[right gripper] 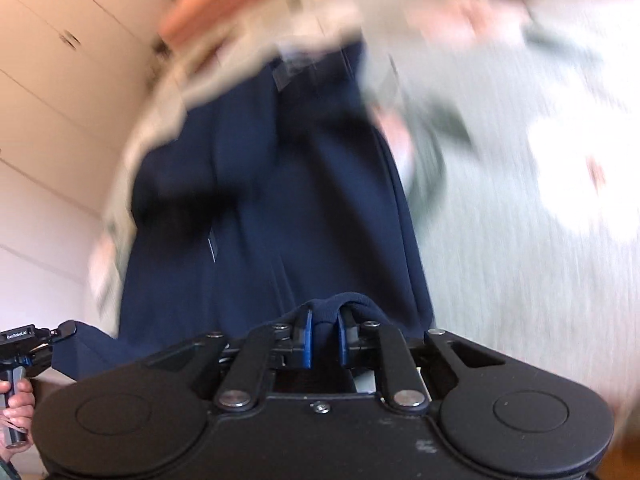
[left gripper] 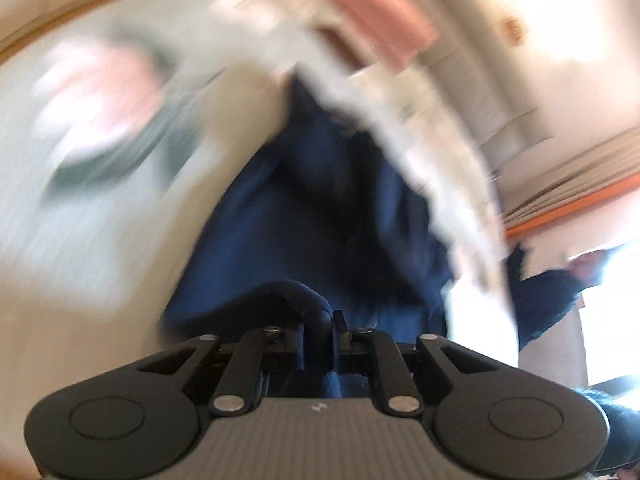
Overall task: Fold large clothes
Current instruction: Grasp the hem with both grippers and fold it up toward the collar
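Observation:
A large navy blue garment (left gripper: 320, 208) hangs stretched away from both grippers, blurred by motion; it also fills the middle of the right wrist view (right gripper: 272, 200). My left gripper (left gripper: 320, 320) is shut on a bunched edge of the navy cloth. My right gripper (right gripper: 324, 328) is shut on another bunched edge, the cloth pinched between its blue pads (right gripper: 306, 338). In the right wrist view the left gripper (right gripper: 36, 340) shows at the lower left, held by a hand, with navy cloth trailing from it.
A pale bedspread (left gripper: 80, 140) with pink and green flower print lies under the garment; it also shows in the right wrist view (right gripper: 520, 200). A pink pillow (left gripper: 372, 12) lies at the far end. White cupboards (right gripper: 52, 100) stand on the left.

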Motion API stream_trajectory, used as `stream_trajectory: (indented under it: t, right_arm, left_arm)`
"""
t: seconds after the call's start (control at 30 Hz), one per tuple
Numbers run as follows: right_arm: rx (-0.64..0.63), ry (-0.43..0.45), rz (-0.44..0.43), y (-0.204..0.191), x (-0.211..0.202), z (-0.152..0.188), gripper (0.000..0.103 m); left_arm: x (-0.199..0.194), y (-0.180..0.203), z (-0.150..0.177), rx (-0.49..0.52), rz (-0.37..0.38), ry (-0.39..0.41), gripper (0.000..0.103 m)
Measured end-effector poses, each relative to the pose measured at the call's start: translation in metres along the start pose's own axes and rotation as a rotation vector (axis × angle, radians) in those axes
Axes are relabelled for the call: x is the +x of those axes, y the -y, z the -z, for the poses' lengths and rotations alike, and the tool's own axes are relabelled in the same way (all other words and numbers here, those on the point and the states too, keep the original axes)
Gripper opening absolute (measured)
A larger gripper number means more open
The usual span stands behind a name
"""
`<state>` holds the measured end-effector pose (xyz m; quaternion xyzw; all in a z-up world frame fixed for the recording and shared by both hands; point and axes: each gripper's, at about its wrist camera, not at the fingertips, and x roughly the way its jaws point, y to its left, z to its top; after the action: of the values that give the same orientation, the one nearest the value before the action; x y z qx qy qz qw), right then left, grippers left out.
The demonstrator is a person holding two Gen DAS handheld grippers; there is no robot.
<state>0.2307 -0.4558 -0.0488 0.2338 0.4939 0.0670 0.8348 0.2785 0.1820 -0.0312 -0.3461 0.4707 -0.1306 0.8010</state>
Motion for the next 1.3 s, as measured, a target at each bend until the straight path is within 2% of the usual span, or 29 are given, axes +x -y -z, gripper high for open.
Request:
stream_trajectory:
  t: [0.07, 0.1, 0.13, 0.17, 0.2, 0.23, 0.3, 0.4, 0.57, 0.7, 0.77, 0.87, 1.03, 1.17, 1.23, 1.3]
  right_arm:
    - [-0.045, 0.076, 0.032, -0.005, 0.012, -0.034, 0.016]
    - [-0.054, 0.1, 0.074, -0.006, 0.02, -0.048, 0.018]
    - [-0.04, 0.106, 0.094, -0.006, 0.026, -0.06, 0.03]
    - [-0.013, 0.102, 0.089, -0.004, 0.03, -0.069, 0.035]
    - [0.001, 0.106, 0.094, -0.002, 0.031, -0.073, 0.049]
    - [-0.017, 0.128, 0.124, -0.004, 0.03, -0.074, 0.058]
    - [-0.094, 0.145, 0.192, -0.018, 0.034, -0.064, 0.059]
    - [-0.171, 0.102, 0.241, -0.025, 0.053, -0.058, 0.059]
    - [-0.31, 0.081, 0.289, -0.045, 0.082, -0.064, 0.059]
    - [-0.415, 0.099, 0.313, -0.055, 0.109, -0.079, 0.061]
    - [-0.459, 0.081, 0.355, -0.057, 0.127, -0.088, 0.061]
    - [-0.451, 0.041, 0.393, -0.052, 0.147, -0.098, 0.061]
    - [-0.328, 0.035, 0.371, -0.036, 0.152, -0.105, 0.06]
    - [-0.305, 0.045, 0.364, -0.034, 0.155, -0.105, 0.06]
    - [-0.31, 0.046, 0.348, -0.035, 0.157, -0.107, 0.06]
    - [-0.313, 0.047, 0.348, -0.035, 0.162, -0.109, 0.06]
  left_arm:
    - [0.023, 0.01, -0.033, 0.038, -0.006, 0.058, 0.017]
    - [0.032, 0.012, -0.048, 0.044, -0.009, 0.089, 0.023]
    - [0.038, 0.013, -0.059, 0.04, -0.011, 0.107, 0.028]
    - [0.045, 0.015, -0.067, 0.03, -0.006, 0.117, 0.03]
    - [0.046, 0.014, -0.074, 0.027, 0.006, 0.132, 0.038]
    - [0.045, 0.015, -0.076, 0.04, 0.0, 0.147, 0.045]
    - [0.043, 0.017, -0.078, 0.094, -0.058, 0.158, 0.052]
    - [0.047, 0.013, -0.075, 0.189, -0.102, 0.103, 0.052]
    - [0.075, 0.007, -0.079, 0.278, -0.104, 0.015, 0.056]
    - [0.096, 0.012, -0.091, 0.353, -0.1, 0.008, 0.06]
    - [0.104, 0.018, -0.098, 0.388, -0.088, 0.013, 0.063]
    - [0.119, 0.022, -0.108, 0.426, -0.08, 0.021, 0.069]
    - [0.147, 0.022, -0.122, 0.444, -0.07, 0.002, 0.068]
    - [0.17, 0.02, -0.125, 0.437, -0.06, -0.05, 0.065]
    - [0.179, 0.021, -0.123, 0.445, -0.062, -0.064, 0.054]
    - [0.185, 0.025, -0.12, 0.479, -0.087, -0.077, 0.013]
